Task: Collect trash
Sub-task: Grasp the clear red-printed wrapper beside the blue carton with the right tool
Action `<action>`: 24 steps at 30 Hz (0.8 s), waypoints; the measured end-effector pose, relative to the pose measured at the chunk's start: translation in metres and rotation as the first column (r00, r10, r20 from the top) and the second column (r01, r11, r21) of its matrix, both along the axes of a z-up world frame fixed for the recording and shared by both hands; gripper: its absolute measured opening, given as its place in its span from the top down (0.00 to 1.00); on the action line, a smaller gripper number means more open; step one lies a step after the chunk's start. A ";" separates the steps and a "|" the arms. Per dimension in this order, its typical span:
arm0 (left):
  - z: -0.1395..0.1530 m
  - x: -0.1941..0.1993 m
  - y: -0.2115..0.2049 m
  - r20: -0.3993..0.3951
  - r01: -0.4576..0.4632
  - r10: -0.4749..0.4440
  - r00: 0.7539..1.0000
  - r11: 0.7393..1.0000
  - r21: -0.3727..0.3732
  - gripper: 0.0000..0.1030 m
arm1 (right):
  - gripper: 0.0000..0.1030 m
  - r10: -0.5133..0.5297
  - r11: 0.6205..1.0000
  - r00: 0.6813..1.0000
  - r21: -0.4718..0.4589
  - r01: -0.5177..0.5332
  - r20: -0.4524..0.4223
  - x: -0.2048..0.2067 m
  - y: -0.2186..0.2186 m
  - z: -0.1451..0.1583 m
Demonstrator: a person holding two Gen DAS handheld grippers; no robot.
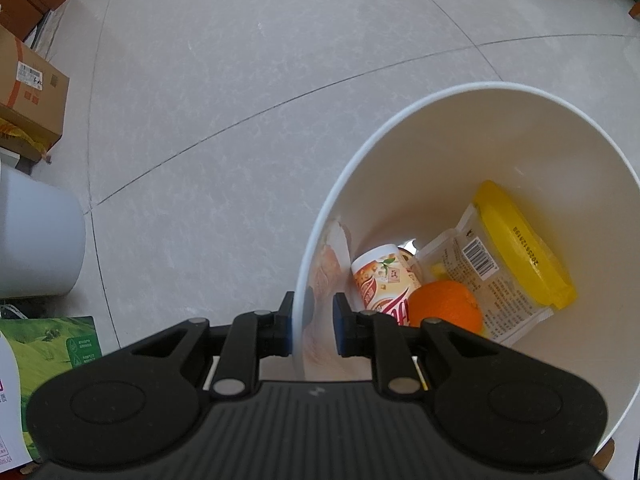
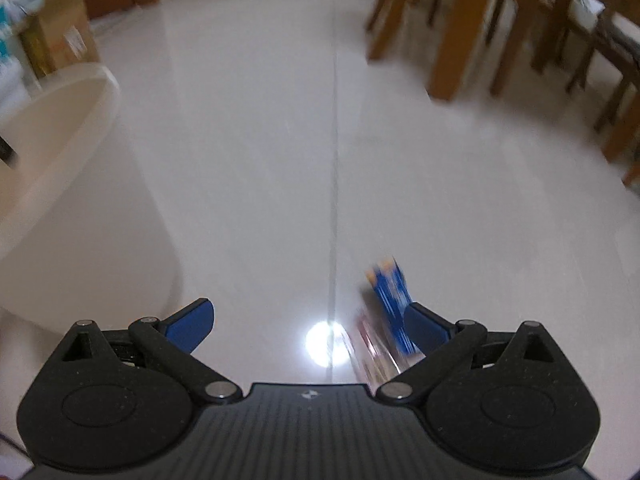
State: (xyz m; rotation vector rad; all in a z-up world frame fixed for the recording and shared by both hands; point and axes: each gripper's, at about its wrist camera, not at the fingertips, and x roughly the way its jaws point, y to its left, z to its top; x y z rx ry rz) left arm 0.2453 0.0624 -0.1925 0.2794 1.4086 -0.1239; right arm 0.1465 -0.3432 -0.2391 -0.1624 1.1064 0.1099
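Fingers of the left gripper (image 1: 313, 322) are clenched on the near rim of the white bin (image 1: 496, 87), one pad outside the wall, one inside, holding it steady on the floor (image 1: 240, 100). Right gripper (image 2: 310, 328) is released, fingers spread wide, nothing pressed between them.

Bin already holds several pieces: a printed cup (image 1: 384, 284), an orange (image 1: 446, 305), a yellow-lidded tub (image 1: 520, 248) on a clear wrapper, plus something pale against the near wall. So the collecting is partly done.

Left to do: a blue packet (image 2: 390, 300) lies on the tiled floor right by the right-hand finger, with what looks like a reddish wrapper (image 2: 374, 354) beside it; motion blur makes both hard to read. Neither is gripped yet. Bin shows at the left edge of the right wrist view, well apart from the packet.

Wooden chair legs (image 2: 452, 40) stand further off.
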 end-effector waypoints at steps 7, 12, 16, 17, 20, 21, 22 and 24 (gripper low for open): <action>0.000 -0.001 -0.002 0.004 0.005 -0.005 1.000 1.000 0.007 0.84 | 0.02 -0.084 0.996 0.992 0.003 0.085 -0.088 0.014 -0.039 -0.074; -0.002 -0.001 -0.004 0.007 0.010 -0.010 1.000 1.000 0.024 0.84 | 0.02 -0.098 0.995 0.985 -0.049 0.092 -0.140 0.038 -0.054 -0.127; -0.005 0.000 -0.005 0.005 0.013 -0.013 1.000 0.999 0.030 0.84 | 0.07 -0.120 0.992 0.976 -0.048 0.113 -0.182 0.050 -0.065 -0.158; -0.006 0.000 -0.005 0.003 0.013 -0.013 1.000 0.999 0.031 0.84 | 0.08 -0.123 0.992 0.975 -0.047 0.116 -0.186 0.052 -0.067 -0.164; -0.006 -0.001 -0.005 0.001 0.017 -0.018 1.000 0.999 0.034 0.84 | 0.16 -0.135 0.991 0.969 -0.033 0.131 -0.208 0.057 -0.072 -0.172; -0.006 -0.001 -0.006 0.001 0.019 -0.019 1.000 0.999 0.034 0.84 | 0.18 -0.137 0.991 0.968 -0.034 0.133 -0.212 0.058 -0.073 -0.174; -0.007 -0.001 -0.005 0.000 0.017 -0.017 1.000 0.999 0.034 0.84 | 0.20 -0.136 0.991 0.968 -0.037 0.131 -0.213 0.058 -0.074 -0.176; -0.006 0.000 -0.005 -0.002 0.015 -0.015 1.000 0.999 0.031 0.84 | 0.24 -0.134 0.991 0.967 -0.023 0.132 -0.215 0.059 -0.076 -0.176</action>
